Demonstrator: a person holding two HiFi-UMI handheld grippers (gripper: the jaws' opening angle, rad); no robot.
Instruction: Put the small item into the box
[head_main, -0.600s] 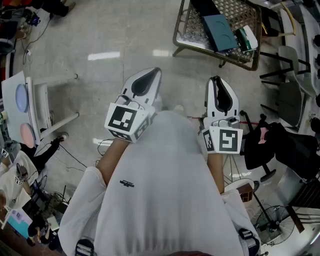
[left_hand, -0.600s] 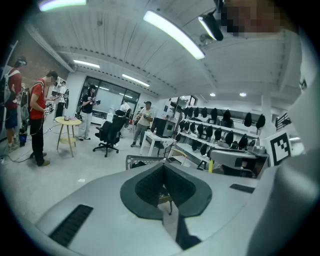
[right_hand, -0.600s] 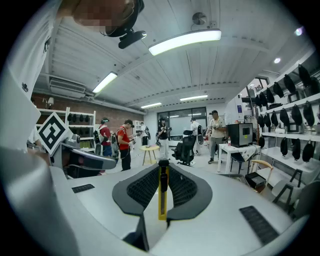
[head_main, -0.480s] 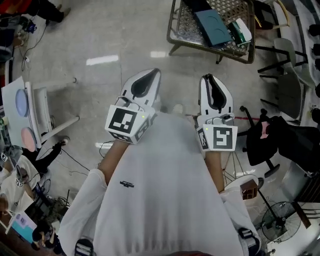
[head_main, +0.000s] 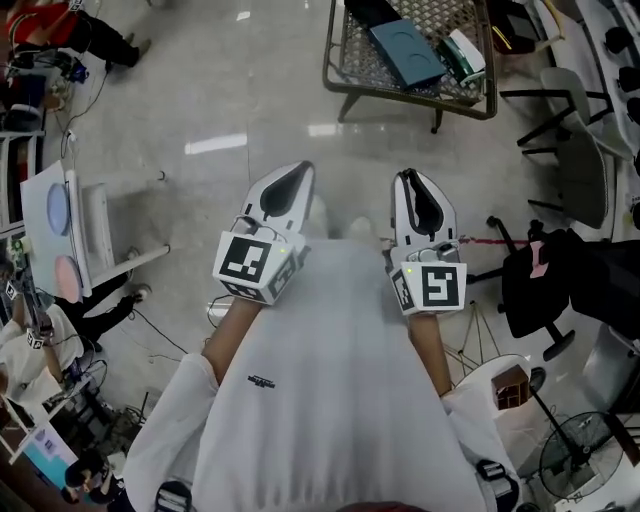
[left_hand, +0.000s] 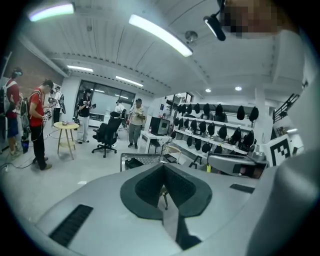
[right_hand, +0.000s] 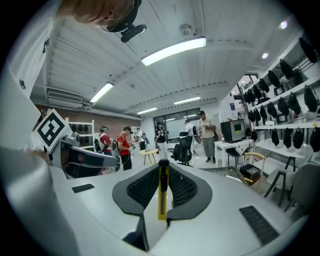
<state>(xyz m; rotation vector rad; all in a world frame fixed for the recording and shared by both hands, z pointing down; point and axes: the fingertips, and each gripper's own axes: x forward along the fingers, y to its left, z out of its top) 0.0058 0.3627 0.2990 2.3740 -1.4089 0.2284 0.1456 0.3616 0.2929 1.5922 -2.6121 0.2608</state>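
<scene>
A slim yellow utility knife (right_hand: 161, 195) stands upright between the black pads of my right gripper (right_hand: 163, 172), which is shut on it. In the head view the right gripper (head_main: 408, 178) is held in front of the person's white shirt, and the knife is hidden there. My left gripper (head_main: 301, 170) is level with it on the left. Its jaws (left_hand: 163, 172) are together with nothing between them. Ahead on the floor stands a wire mesh table (head_main: 350, 70) with a teal flat box (head_main: 405, 52) on it. The same mesh table (left_hand: 137, 159) shows in the left gripper view.
A white stand with round coloured discs (head_main: 60, 215) is at the left. A black chair draped with clothing (head_main: 545, 280) and a floor fan (head_main: 580, 455) are at the right. Cables lie on the floor (head_main: 170, 320). People (left_hand: 37, 120) stand by a small round table (left_hand: 65, 127).
Both grippers sit lower in the head view and the right one has moved left, closer to the left one. The mesh table has shifted up and left in the view.
</scene>
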